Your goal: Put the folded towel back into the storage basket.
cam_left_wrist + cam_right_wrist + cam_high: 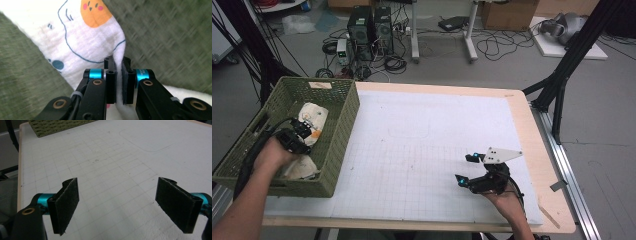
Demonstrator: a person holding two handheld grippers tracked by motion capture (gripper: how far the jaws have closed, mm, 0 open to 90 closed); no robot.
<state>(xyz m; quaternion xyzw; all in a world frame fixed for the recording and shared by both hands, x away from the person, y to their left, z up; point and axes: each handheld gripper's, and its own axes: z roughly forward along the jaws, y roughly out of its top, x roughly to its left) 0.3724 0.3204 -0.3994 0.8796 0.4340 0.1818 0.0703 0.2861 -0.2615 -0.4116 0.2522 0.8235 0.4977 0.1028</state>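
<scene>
Both forearms are bare, with no sleeves. The left gripper (pixel 119 80) is black, with turquoise metal sleeves at 9 and 3 o'clock of its pads, brass-coloured rivets and a black cable. The right gripper (pixel 117 206) has rough dark pads (pixel 66 203), turquoise collars and a grey three-cornered plate (pixel 501 155) on top.

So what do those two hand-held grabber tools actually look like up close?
Both are black. The left gripper has two flat black jaws on bright blue metal collars, brass-coloured rivets in its linkage arms and a black cable. The right gripper has rough dark pads on its jaws, the same blue collars, and a grey three-cornered plate with small dots on top. The forearms are bare.
</scene>
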